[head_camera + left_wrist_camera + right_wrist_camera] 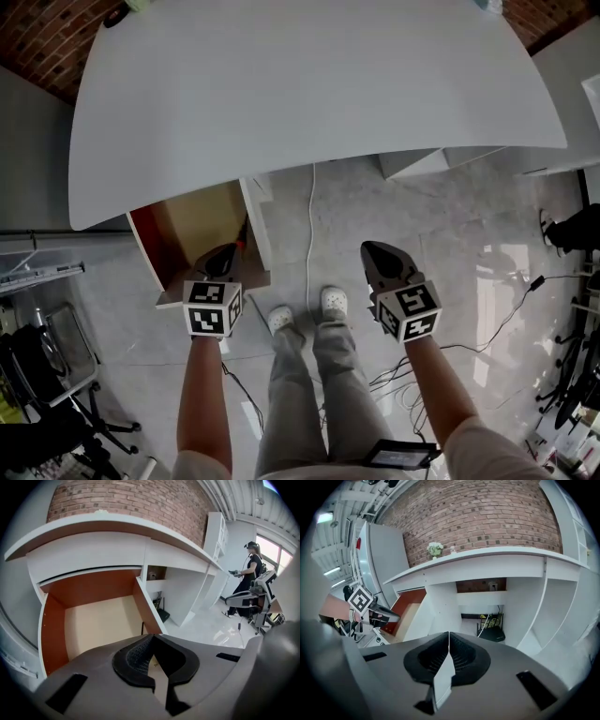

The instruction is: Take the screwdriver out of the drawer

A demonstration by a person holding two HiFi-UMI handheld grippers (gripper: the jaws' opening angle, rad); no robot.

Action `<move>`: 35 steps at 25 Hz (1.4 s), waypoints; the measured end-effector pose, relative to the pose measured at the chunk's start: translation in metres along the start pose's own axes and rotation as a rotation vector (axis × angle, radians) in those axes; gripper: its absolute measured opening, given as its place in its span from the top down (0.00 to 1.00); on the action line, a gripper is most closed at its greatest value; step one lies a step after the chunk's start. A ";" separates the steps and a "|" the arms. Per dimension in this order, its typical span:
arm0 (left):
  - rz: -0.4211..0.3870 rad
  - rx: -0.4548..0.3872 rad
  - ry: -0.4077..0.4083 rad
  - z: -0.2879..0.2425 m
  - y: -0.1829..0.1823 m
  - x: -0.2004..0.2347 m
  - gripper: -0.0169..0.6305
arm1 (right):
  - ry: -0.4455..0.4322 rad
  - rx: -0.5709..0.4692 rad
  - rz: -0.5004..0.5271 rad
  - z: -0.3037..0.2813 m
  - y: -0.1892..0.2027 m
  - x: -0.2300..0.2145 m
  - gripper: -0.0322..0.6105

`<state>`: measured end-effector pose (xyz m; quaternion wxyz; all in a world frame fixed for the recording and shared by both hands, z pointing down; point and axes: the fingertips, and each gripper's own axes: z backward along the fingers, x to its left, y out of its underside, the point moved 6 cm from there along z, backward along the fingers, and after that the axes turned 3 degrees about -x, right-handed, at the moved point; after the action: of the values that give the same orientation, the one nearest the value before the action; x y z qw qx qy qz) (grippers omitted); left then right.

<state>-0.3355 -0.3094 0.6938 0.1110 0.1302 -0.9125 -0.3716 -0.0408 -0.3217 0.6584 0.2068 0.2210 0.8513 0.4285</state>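
Holding the left gripper (223,251) (152,637) with jaws pressed together, empty, at the front edge of the open drawer (192,225) (93,625) under the white desk (309,84). Holding the right gripper (368,247) (448,634) likewise closed on nothing above the floor (450,244), well apart from the drawer's right side. Finding the screwdriver (243,236) (142,628) inside the drawer, along its right wall near the front right corner, just beside the left gripper.

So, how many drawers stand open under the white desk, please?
1: the orange-sided wooden drawer below the white desk's left end, ahead of the left gripper; others may be hidden.
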 end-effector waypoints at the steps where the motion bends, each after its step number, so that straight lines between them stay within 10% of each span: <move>1: 0.006 0.017 0.007 -0.006 0.002 0.002 0.95 | 0.011 0.007 -0.007 -0.004 0.004 -0.004 0.92; 6: -0.018 0.108 0.041 -0.029 0.006 0.007 0.78 | 0.049 0.023 -0.027 -0.015 0.010 -0.020 0.92; 25: -0.158 0.503 0.062 -0.112 0.045 0.029 0.78 | 0.098 0.125 -0.060 -0.047 0.036 -0.053 0.92; 35: -0.045 0.464 0.058 -0.116 0.046 0.038 0.88 | 0.078 0.150 -0.069 -0.051 0.043 -0.046 0.92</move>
<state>-0.3435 -0.3653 0.8113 0.0958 0.1832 -0.9668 -0.1504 -0.0225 -0.3566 0.7296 0.1708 0.1898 0.8956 0.3644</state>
